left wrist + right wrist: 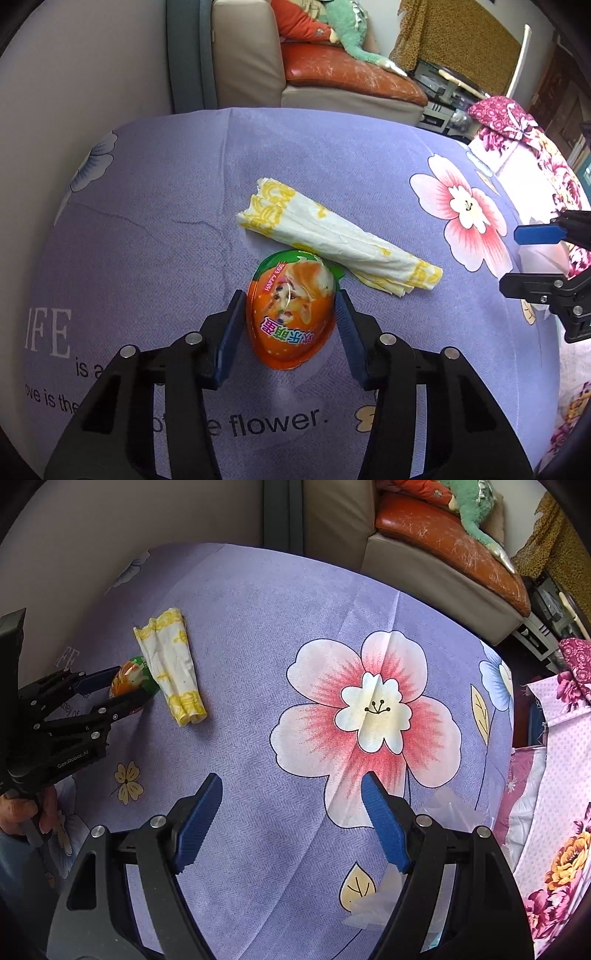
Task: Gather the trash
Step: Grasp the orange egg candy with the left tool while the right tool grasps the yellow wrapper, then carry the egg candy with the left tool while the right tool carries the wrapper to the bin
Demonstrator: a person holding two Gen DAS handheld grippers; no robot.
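Observation:
An orange egg-shaped "Happy Egg" wrapper [291, 314] lies on the purple flowered cloth [166, 206]. My left gripper [291, 301] has a blue pad on each side of it, close against its edges; I cannot tell if the pads press it. A folded white and yellow tissue [332, 236] lies just beyond, touching the egg's far end. In the right wrist view the egg [127, 679] sits between the left gripper's fingers [110, 690], with the tissue [171, 664] beside it. My right gripper [291, 790] is open and empty above the cloth [258, 635].
A thin clear plastic bag [373, 897] lies under the right gripper's right finger at the cloth's edge. A pink flowered cloth [554, 775] hangs at the right. A beige sofa with an orange cushion [347, 70] stands behind the table.

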